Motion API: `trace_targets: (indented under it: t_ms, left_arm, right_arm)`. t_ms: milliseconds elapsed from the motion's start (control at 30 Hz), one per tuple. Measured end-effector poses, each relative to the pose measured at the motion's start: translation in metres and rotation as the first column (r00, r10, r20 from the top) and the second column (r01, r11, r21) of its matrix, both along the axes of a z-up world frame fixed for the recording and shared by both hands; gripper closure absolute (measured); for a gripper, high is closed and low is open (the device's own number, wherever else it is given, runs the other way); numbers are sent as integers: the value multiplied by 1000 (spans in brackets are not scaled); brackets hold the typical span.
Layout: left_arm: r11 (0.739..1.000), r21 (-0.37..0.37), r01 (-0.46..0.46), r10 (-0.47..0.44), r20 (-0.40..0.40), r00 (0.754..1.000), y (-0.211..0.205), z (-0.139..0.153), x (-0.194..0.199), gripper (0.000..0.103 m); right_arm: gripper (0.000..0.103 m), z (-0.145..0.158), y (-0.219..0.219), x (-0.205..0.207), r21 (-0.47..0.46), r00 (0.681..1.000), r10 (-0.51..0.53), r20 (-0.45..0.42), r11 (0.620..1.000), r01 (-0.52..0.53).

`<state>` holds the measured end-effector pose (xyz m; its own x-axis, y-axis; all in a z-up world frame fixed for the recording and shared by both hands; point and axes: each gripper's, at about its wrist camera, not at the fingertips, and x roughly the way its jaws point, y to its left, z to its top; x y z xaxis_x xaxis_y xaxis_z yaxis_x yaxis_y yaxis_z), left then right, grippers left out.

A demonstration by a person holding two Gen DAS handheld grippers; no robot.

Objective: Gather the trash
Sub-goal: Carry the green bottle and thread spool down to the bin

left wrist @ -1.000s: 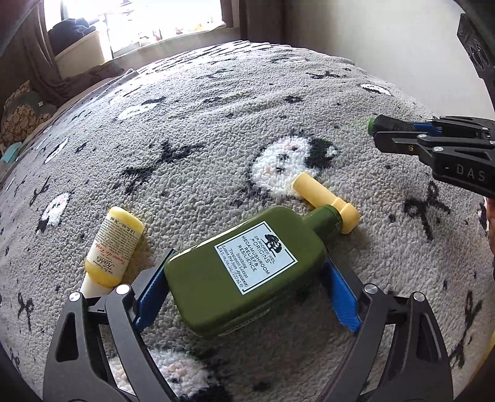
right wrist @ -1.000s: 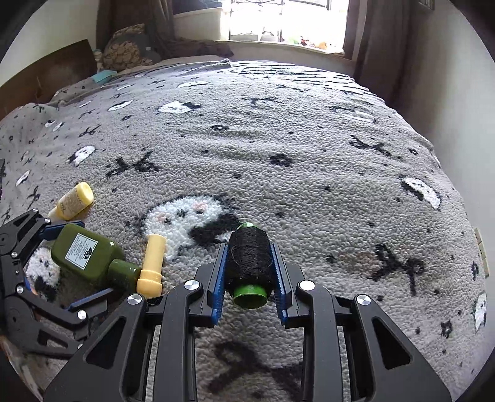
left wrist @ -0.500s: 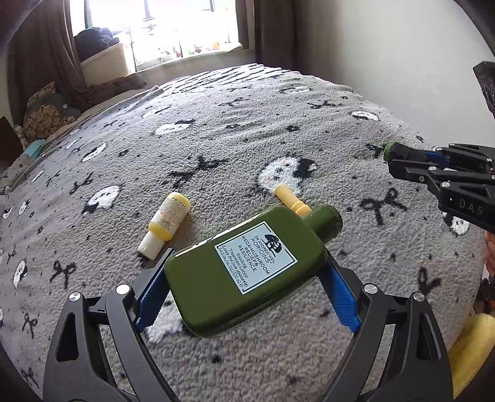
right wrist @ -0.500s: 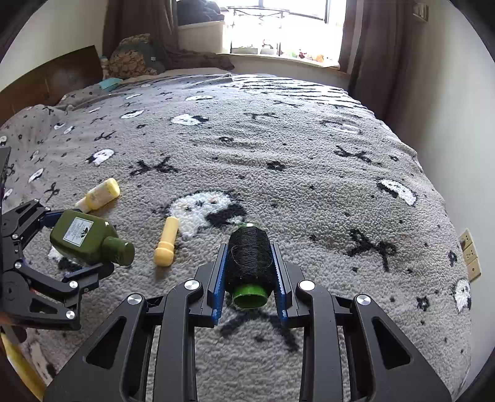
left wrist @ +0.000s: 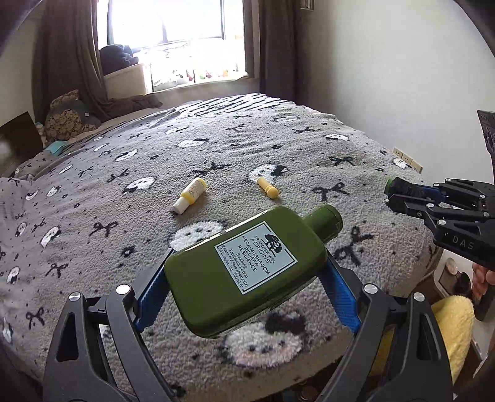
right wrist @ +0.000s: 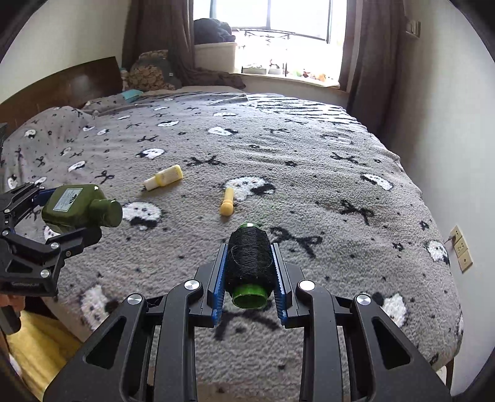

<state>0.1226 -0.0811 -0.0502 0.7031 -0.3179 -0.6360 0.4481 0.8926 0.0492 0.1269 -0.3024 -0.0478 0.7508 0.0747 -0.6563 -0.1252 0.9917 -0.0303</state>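
My left gripper (left wrist: pixel 247 287) is shut on a green lotion bottle (left wrist: pixel 247 272) with a white label, held across its wide body above the near edge of the bed; the same bottle (right wrist: pixel 80 207) shows at the left of the right wrist view. My right gripper (right wrist: pixel 250 275) is shut on a spool of black thread (right wrist: pixel 250 266) with a green core, also seen from the side as the spool (left wrist: pixel 399 187) at the right of the left wrist view. On the blanket lie a small yellow tube (left wrist: pixel 190 195) (right wrist: pixel 164 181) and a yellow cap (left wrist: pixel 267 187) (right wrist: pixel 227 204).
The bed wears a grey blanket (right wrist: pixel 309 173) with black bows and white patches. A headboard (right wrist: pixel 62 89) and pillows are at the far left, a window (right wrist: pixel 278 24) with curtains behind. Something yellow (left wrist: pixel 451 327) lies on the floor beside the bed. Wall sockets (right wrist: pixel 461 247) sit at the right.
Both grippers have drawn back and up from the blanket with their loads. The green bottle has left the bed, and the yellow tube and cap now lie farther off.
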Motion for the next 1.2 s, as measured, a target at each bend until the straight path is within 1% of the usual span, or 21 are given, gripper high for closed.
trace_targets:
  t_ms: [167, 300, 367, 400, 567, 633, 700, 733, 833, 900, 933, 967, 1000, 1033, 1067, 1133, 1200]
  left_arm:
    - [1000, -29, -12, 12, 3, 1000, 19, -5, -43, 18]
    - [999, -30, -14, 14, -2, 1000, 29, -17, -75, 18]
    - [999, -29, -19, 18, -12, 1000, 35, -24, -89, 18]
    - [999, -28, -22, 21, -24, 1000, 37, -29, -95, 18]
    - [1000, -3, -31, 30, -93, 995, 45, -63, -122, 18]
    - [1000, -7, -21, 19, -143, 990, 45, -83, -129, 18]
    - [1000, 0, -18, 18, -191, 981, 46, -103, -135, 18]
    - [1000, 8, -18, 19, -215, 976, 46, -113, -138, 18]
    - [1000, 29, -3, 11, -277, 961, 46, -139, -146, 18]
    - [999, 33, 11, 0, -321, 947, 47, -155, -149, 18]
    - [999, 33, 14, -2, -344, 939, 47, -162, -148, 18]
    - [999, 35, 15, -1, -363, 932, 47, -169, -149, 18]
    - [999, 42, 18, 0, -379, 925, 48, -176, -149, 18]
    - [999, 51, 19, 3, -393, 919, 48, -183, -148, 19]
    - [998, 58, 17, 8, -407, 913, 48, -190, -148, 18]
    - [998, 64, 14, 16, -440, 898, 49, -205, -145, 18]
    - [997, 76, 15, 23, -472, 882, 48, -219, -141, 18]
  right_arm:
    - [76, 1, 14, -43, 16, 999, 33, 17, 999, -34]
    - [76, -10, 25, -73, 31, 997, 73, -6, 997, -73]
    - [76, -17, 28, -80, 36, 996, 85, -23, 996, -85]
    - [76, -27, 29, -87, 51, 994, 95, -45, 994, -93]
    - [76, -47, 31, -100, 74, 989, 97, -107, 993, -89]
    - [76, -59, 36, -107, 76, 985, 96, -140, 993, -86]
    - [76, -69, 39, -113, 77, 982, 96, -164, 994, -84]
    - [76, -80, 42, -117, 81, 977, 98, -190, 993, -84]
    - [76, -101, 45, -123, 99, 965, 100, -243, 992, -78]
    - [76, -120, 47, -125, 121, 950, 104, -294, 990, -71]
    - [76, -124, 46, -127, 124, 947, 104, -303, 990, -69]
    - [76, -135, 46, -136, 130, 939, 104, -328, 990, -64]
    - [75, -144, 47, -136, 135, 930, 103, -353, 989, -59]
    - [75, -147, 46, -139, 136, 927, 104, -361, 989, -58]
    - [75, -158, 50, -142, 131, 914, 99, -392, 990, -51]
    - [76, -167, 53, -143, 131, 905, 100, -414, 990, -49]
    - [76, -181, 55, -142, 133, 888, 95, -450, 990, -38]
